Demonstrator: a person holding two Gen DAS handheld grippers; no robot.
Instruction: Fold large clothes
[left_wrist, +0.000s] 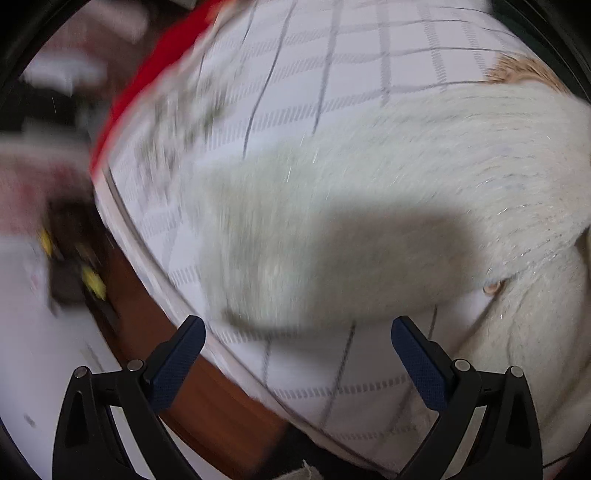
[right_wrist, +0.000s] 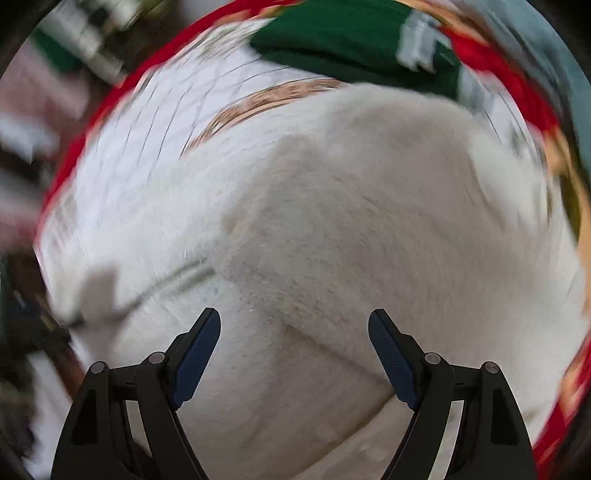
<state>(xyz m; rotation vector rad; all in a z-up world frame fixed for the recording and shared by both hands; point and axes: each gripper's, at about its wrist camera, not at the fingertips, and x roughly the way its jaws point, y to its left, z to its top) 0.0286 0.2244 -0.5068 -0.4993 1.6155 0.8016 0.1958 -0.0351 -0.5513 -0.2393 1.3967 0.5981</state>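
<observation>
A fuzzy cream-white knitted garment (left_wrist: 424, 177) lies spread on a bed covered by a white sheet with a thin grey grid pattern (left_wrist: 351, 59); in the left wrist view its sleeve-like arm sweeps from the right edge of the frame across the centre, the ribbed knit rows curving along it and a few glinting threads catching light. A dark grey shadow falls across the lower middle of that sleeve. The left gripper (left_wrist: 297, 332) sits at the bottom of the frame with its black fingers and blue textured pads spread wide apart, nothing between them, above the sheet just below the sleeve's end. A red border (left_wrist: 147, 74) edges the sheet at the upper left, and a reddish-brown wooden bed rail (left_wrist: 207, 398) runs along the lower left; the objects beyond it are too blurred to name. In the right wrist view the same garment (right_wrist: 332, 221) fills most of the frame, soft and woolly, with a rounded fold outline across the centre and a tan trim band (right_wrist: 266, 99) at its upper left. The right gripper (right_wrist: 294, 325) is likewise released, fingers parted over the knit, gripping nothing. A dark green folded cloth (right_wrist: 351, 40) lies at the top of the frame beyond the garment.
</observation>
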